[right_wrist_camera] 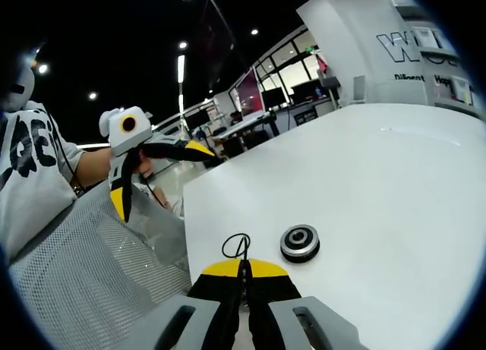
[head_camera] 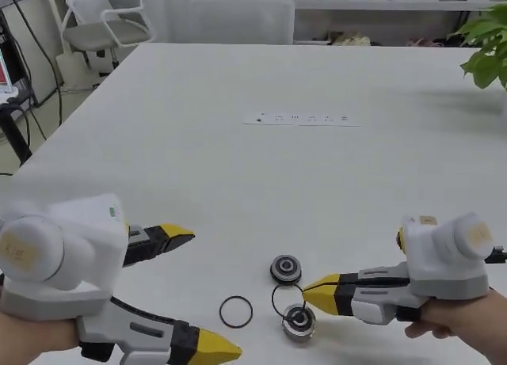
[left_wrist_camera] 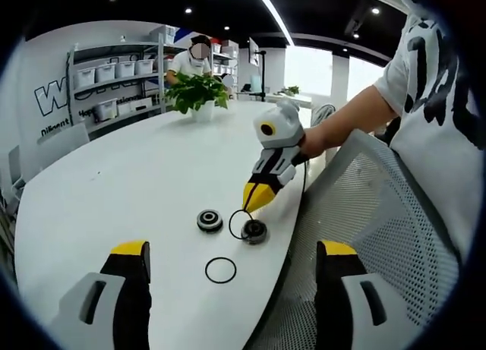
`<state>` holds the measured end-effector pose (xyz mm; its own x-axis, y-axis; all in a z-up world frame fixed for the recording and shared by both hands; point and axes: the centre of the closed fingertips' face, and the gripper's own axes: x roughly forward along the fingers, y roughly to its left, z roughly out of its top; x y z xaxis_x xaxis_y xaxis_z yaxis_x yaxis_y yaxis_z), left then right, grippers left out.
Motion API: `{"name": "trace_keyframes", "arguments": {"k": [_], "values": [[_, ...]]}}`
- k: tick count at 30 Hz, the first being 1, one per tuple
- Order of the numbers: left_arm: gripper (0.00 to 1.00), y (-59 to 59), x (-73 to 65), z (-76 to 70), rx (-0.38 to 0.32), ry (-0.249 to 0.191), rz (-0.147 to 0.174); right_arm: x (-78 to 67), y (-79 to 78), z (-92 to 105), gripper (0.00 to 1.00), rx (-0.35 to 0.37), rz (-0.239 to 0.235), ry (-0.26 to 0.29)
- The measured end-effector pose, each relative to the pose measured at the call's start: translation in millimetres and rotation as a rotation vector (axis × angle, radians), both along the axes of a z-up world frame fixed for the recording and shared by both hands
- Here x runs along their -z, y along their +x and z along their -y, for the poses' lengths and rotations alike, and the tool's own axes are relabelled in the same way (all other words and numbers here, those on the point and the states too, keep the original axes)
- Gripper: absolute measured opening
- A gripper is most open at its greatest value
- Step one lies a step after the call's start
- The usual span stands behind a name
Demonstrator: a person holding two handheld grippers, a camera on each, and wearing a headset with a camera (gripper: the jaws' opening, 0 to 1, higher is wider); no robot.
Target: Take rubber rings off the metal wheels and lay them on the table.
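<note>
Between the closed tips of the right gripper [head_camera: 310, 290], a thin rubber ring [head_camera: 273, 299] is pinched, looping just ahead of them and right beside the nearer metal wheel [head_camera: 299, 321]. A second wheel [head_camera: 286, 268] sits just past those tips. Over on the other side, the left gripper [head_camera: 207, 294] is spread wide, holding nothing, and a loose ring [head_camera: 221, 311] lies flat on the table [head_camera: 238, 167] between its jaws and the wheels.

We held our left gripper [head_camera: 196, 292] at the table's [head_camera: 238, 143] near edge, jaws spread wide; our right gripper [head_camera: 307, 292], along the same edge, had its jaws pinched together on a rubber ring [head_camera: 272, 299].
</note>
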<state>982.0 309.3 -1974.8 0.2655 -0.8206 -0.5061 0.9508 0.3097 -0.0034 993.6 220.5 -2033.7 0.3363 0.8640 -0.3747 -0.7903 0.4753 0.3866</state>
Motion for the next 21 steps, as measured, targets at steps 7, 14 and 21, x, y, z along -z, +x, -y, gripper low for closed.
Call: {"name": "trace_keyframes", "arguments": {"k": [7, 14, 21], "values": [[0.88, 1.4, -1.3, -7.5, -0.026, -0.003, -0.001, -3.1, 3.4, -12.5, 0.00, -0.041, 0.005, -0.012], [0.89, 3.0, -4.7, -13.0, -0.043, -0.003, 0.008, -4.6, 6.9, -25.4, 0.00, -0.080, 0.009, -0.023], [0.89, 2.6, -3.3, -19.4, -0.050, 0.016, 0.018, -1.6, 6.1, -37.8, 0.00, -0.118, 0.002, -0.037]]}}
